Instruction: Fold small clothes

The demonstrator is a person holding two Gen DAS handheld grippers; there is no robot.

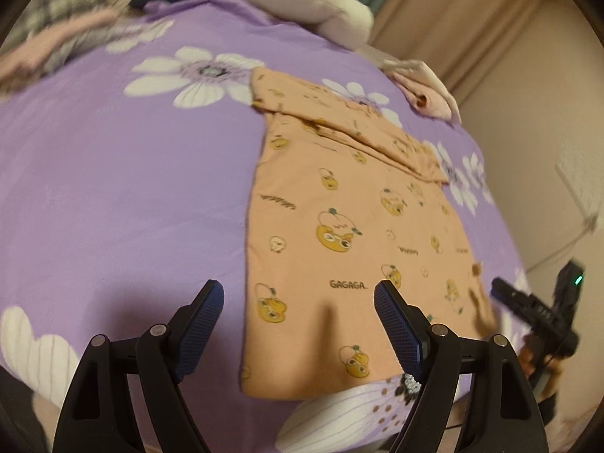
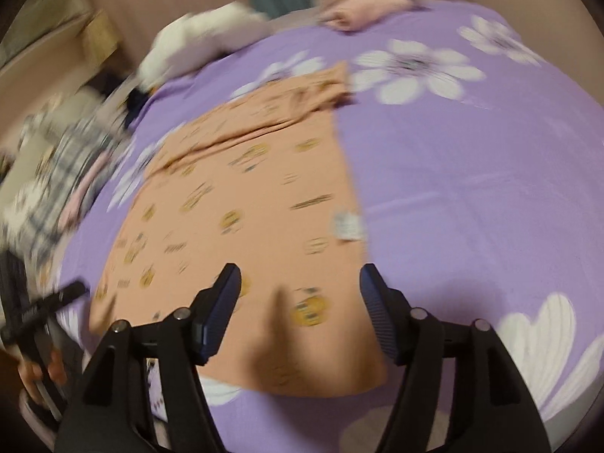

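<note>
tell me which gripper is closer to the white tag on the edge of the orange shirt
Right. The right gripper hangs just short of the white tag, its open fingers astride that shirt edge. The left gripper straddles the opposite side edge, a shirt's width away.

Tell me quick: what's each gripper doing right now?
Left gripper: open, empty, above the peach shirt.
Right gripper: open, empty, over the shirt's other edge.

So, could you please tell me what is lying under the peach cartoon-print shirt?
The peach shirt lies flat on the purple floral bedsheet, with its sleeve folded across the top. Whether anything else lies beneath is hidden by the fabric.
</note>
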